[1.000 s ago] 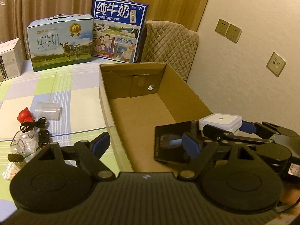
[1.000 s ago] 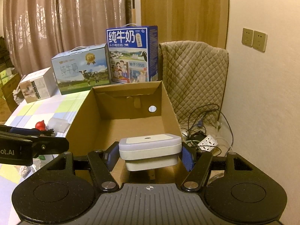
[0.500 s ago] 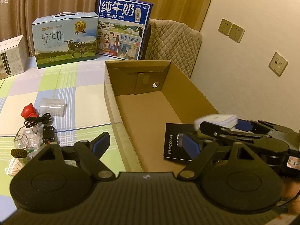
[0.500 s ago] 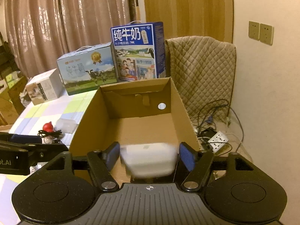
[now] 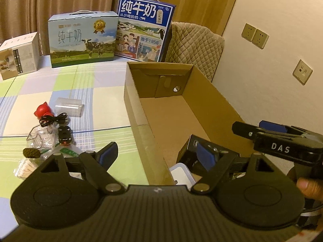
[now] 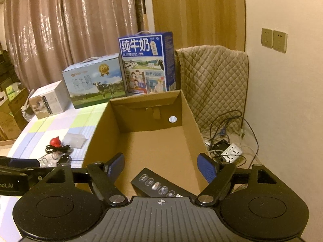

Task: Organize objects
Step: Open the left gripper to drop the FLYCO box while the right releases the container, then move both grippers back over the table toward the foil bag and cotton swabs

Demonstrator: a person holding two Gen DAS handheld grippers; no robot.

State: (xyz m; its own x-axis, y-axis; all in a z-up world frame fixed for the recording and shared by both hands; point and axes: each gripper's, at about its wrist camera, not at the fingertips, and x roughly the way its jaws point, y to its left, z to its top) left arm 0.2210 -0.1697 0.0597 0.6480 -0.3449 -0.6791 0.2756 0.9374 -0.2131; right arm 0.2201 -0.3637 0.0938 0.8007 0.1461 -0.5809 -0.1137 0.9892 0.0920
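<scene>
Right gripper (image 6: 161, 167): jaws apart, empty, having just dropped its load
White box (image 5: 182, 173): now lying inside cardboard box (image 5: 201, 76), near corner
Left gripper (image 5: 155, 155): open, empty
Meaning: one item stowed; clutter (image 5: 50, 133) left of box remains

both grippers spread wide, nothing between the fingers

the left gripper (image 5: 156, 155) points forward with its jaws wide apart, blue pads facing each other across a broad gap; one pad (image 5: 108, 154) sits on the left, the other on the right, both black linkage arms splayed outward from the round housings. the right gripper (image 6: 161, 166) is level and aimed straight ahead, its jaws likewise parted, one blue-padded finger (image 6: 116, 164) on each side. in the left wrist view the right gripper shows from the side at the right edge, and a bit of the person's right hand (image 5: 307, 188) wraps its handle there. the left gripper's tip pokes into the right wrist view at the far left.
</scene>
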